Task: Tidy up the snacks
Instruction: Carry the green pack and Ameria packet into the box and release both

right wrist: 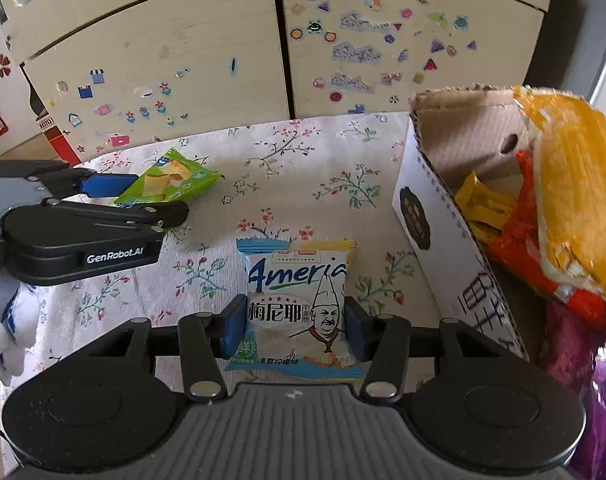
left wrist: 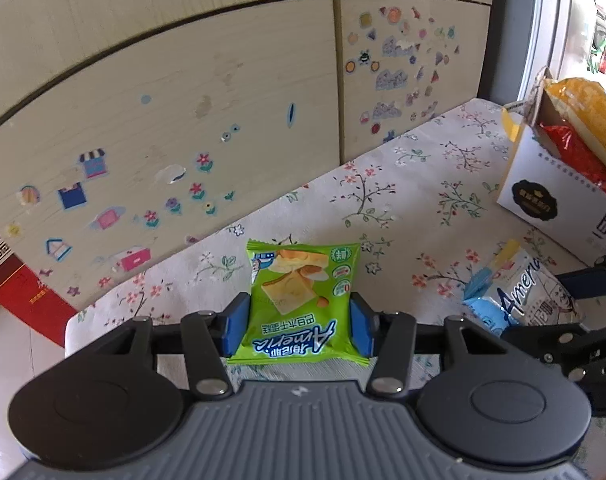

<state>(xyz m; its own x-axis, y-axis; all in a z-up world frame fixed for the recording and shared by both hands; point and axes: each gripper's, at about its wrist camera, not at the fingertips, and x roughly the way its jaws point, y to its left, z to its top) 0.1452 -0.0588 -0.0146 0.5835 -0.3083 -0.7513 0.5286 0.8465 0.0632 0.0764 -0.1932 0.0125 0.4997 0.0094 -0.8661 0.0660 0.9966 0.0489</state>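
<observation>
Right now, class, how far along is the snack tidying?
Done: the cardboard box already holds yellow and orange packets. In hand: the right gripper grips the blue-and-white snack packet; the left gripper has the green snack packet between its pads. Left: both still need boxing.

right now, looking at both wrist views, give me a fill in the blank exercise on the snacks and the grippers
1. The left gripper has a ____ snack packet between its blue pads.
2. The right gripper is shut on a white and blue packet that shows a man in a ____ hat.
3. The cardboard box already holds orange and ____ bags.
4. The tablecloth has a ____ print.

Missing words: green; chef's; red; floral
</observation>
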